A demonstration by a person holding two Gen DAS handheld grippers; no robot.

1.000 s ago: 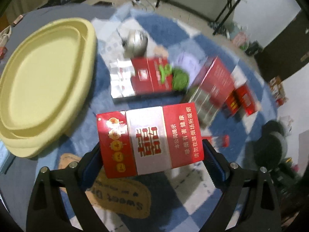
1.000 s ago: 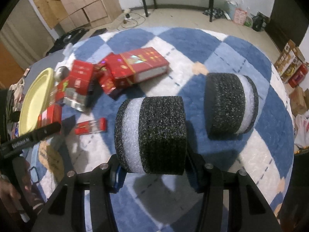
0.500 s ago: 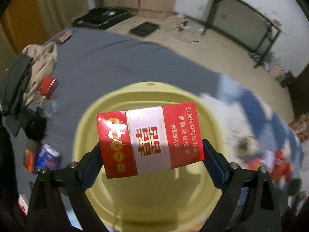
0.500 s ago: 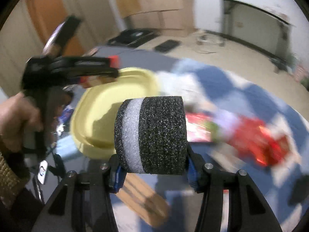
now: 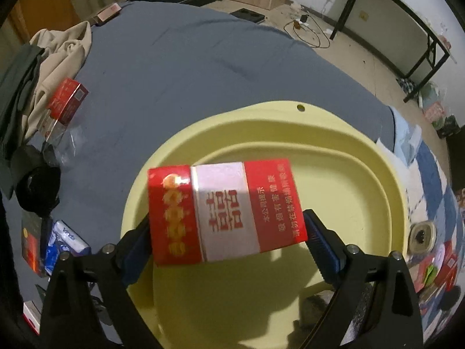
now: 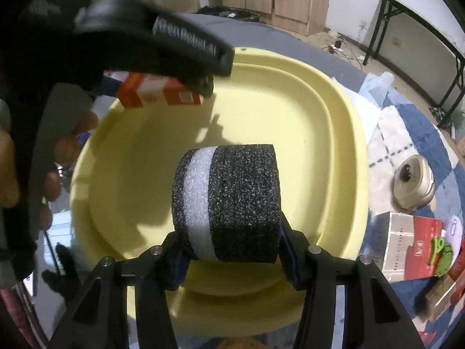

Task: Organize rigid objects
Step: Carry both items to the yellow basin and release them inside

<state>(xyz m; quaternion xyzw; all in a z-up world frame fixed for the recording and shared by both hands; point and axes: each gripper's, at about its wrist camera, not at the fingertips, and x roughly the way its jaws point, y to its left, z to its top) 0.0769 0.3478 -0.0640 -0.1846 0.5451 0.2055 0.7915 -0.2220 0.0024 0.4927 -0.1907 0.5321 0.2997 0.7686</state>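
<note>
1. Grey cloth (image 5: 189,67) covers the near surface and a blue-and-white checked rug (image 6: 421,133) lies beyond it; clothing, small packets and a folding table sit around the edges.
2. Yellow basin (image 5: 363,151) rests on the grey cloth. Its visible floor is bare in both views; nothing lies in it yet.
3. Left gripper (image 5: 229,232): jaws wide, pinching a red-and-white carton (image 5: 226,212) by its short ends, held over the basin's near half.
4. Right gripper (image 6: 229,244): jaws drawn in, clamped on a black foam roll with a white band (image 6: 229,203), also held over the basin.
5. Progress, as judged: early. Both items are carried to the container, neither is set down.
6. Left on the rug: a silver-and-red box (image 6: 412,247), a round metal tin (image 6: 414,186), and more red packets at the right edge, partly cut off.
7. Likely next: lower and release both loads, apart from each other.
</note>
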